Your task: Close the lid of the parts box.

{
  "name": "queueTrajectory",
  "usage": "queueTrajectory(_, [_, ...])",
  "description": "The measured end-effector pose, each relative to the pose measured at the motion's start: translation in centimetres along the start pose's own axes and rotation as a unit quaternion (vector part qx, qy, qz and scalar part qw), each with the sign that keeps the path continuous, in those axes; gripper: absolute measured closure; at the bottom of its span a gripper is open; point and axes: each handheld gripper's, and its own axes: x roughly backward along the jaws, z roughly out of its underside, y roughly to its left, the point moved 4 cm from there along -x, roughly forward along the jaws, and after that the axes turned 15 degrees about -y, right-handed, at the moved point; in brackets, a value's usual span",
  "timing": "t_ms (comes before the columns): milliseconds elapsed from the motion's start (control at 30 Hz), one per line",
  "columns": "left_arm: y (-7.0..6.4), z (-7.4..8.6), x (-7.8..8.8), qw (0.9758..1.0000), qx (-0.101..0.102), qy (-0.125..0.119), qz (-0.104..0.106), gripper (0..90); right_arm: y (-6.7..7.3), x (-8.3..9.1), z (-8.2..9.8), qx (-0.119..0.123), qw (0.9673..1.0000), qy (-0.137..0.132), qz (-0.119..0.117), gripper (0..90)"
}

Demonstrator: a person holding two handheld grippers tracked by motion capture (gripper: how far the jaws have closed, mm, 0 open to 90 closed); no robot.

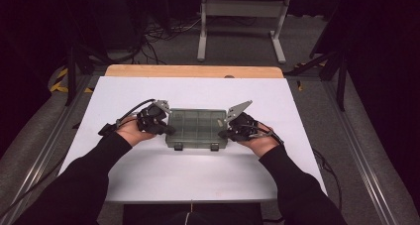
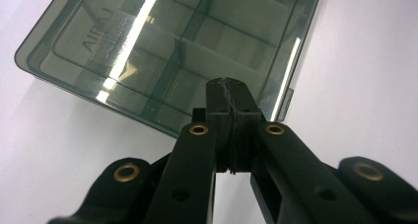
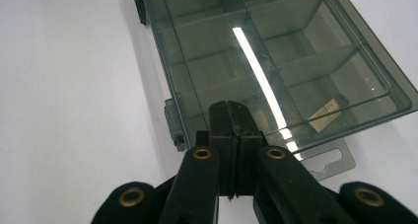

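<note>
A smoky clear plastic compartment box lies flat and closed on the white table top, with two latches on its near edge. My left gripper is at the box's left end, its jaws shut with nothing between them. In the left gripper view the closed tips rest over the edge of the box. My right gripper is at the box's right end, also shut and empty. Its tips sit at the near corner of the box, beside a latch and the hang tab.
The white sheet covers a wooden table whose far edge shows. Beyond it stand a white frame and cables on the floor. Metal rails run along both sides of the table. A small label lies inside one compartment.
</note>
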Motion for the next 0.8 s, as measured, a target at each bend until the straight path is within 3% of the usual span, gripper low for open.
queueTrajectory(200, [-0.1, 0.1, 0.1, 0.9999, 0.013, -0.006, 0.004, 86.0, 0.0, 0.0, 0.0, -0.003, 1.0000, -0.002, 0.003, 89.0])
queueTrajectory(333, [-0.2, -0.1, 0.4, 0.9999, 0.006, -0.016, -0.003, 79.9, 0.0, 0.3, -0.2, -0.002, 0.9999, -0.009, 0.008, 84.5])
queueTrajectory(400, [-0.2, -0.3, 0.6, 0.9996, 0.005, -0.029, -0.002, 74.2, 0.0, 0.6, -0.4, -0.002, 0.9998, -0.018, 0.011, 81.1])
queueTrajectory(567, [-0.4, -0.7, 1.4, 0.9978, 0.003, -0.066, -0.008, 46.0, 0.1, 1.5, -1.0, -0.008, 0.9984, -0.049, 0.027, 62.5])
queueTrajectory(667, [-0.6, -0.8, 1.9, 0.9959, -0.004, -0.090, -0.014, 34.0, 0.2, 2.1, -1.3, -0.009, 0.9972, -0.070, 0.024, 49.7])
queueTrajectory(800, [-0.7, -0.8, 3.0, 0.9934, 0.003, -0.113, -0.021, 21.6, 0.6, 2.7, -1.6, -0.014, 0.9959, -0.086, 0.025, 35.5])
